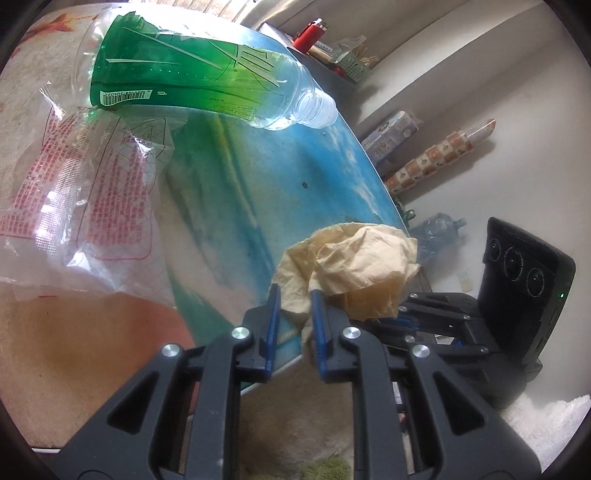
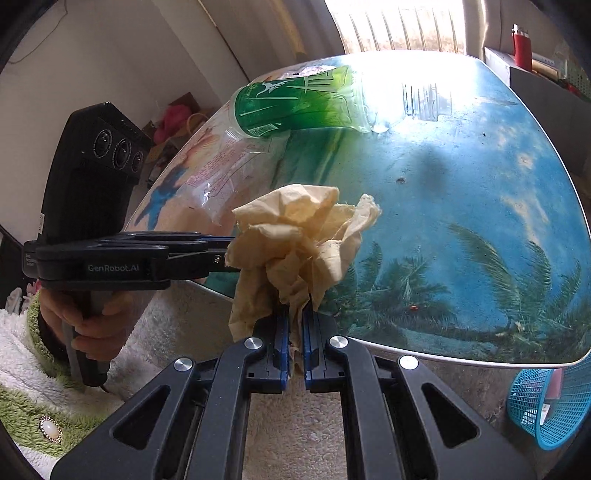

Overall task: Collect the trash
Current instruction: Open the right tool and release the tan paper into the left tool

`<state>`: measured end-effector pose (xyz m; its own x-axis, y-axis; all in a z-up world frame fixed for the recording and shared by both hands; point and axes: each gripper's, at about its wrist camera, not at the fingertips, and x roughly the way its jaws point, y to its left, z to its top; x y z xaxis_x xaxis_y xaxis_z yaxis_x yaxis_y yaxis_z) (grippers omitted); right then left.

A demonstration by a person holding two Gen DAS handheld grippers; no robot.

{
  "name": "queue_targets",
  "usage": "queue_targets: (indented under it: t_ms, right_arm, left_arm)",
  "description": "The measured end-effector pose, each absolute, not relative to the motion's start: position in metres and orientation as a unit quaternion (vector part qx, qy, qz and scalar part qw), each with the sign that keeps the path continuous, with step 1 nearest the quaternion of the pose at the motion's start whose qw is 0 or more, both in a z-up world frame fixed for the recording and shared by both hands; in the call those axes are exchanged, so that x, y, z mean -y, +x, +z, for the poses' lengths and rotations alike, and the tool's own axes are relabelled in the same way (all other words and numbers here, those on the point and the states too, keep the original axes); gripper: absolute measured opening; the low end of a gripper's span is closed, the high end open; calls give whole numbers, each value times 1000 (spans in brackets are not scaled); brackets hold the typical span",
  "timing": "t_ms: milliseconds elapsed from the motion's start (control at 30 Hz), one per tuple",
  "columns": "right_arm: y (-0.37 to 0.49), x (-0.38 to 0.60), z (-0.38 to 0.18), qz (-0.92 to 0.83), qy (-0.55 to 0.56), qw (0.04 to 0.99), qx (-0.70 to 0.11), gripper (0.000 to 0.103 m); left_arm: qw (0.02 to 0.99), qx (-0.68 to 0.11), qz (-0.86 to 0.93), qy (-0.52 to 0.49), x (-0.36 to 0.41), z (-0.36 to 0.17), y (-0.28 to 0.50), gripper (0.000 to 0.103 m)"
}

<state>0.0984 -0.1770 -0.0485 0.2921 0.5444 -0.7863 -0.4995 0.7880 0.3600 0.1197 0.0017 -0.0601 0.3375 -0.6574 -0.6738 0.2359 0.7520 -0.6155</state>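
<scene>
A crumpled yellowish tissue (image 1: 362, 266) (image 2: 295, 236) hangs over the near edge of the beach-print table (image 1: 295, 166) (image 2: 461, 184). Both grippers grip it. My left gripper (image 1: 295, 295) (image 2: 231, 254) pinches one flap, its jaws a little apart with paper filling the gap. My right gripper (image 2: 293, 314) (image 1: 406, 314) is shut on the lower tail. Farther back on the table, an empty green-labelled plastic bottle (image 1: 184, 77) (image 2: 295, 99) lies on its side. It rests partly on a clear plastic bag with red print (image 1: 74, 184) (image 2: 221, 170).
A blue mesh basket (image 2: 546, 406) lies on the floor by the table's near right corner. A shelf with a red lighter (image 1: 308, 35), packs of paper rolls (image 1: 391, 133) and a large water jug (image 1: 436, 232) line the wall. A person's hand (image 2: 92, 332) holds the left gripper's handle.
</scene>
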Motion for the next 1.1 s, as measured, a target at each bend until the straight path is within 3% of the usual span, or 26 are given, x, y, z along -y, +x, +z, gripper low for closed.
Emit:
queue_targets:
  t_ms: [333, 533, 1100]
  right_arm:
    - [94, 182, -57, 310, 75, 812, -489, 6]
    - [87, 177, -55, 302, 59, 826, -473, 6]
    - [41, 136, -48, 250, -157, 880, -372, 8]
  left_arm:
    - [769, -489, -307, -272, -22, -49, 122, 48]
    - [761, -500, -309, -276, -15, -50, 125, 52]
    - [752, -543, -314, -202, 30, -56, 145, 52]
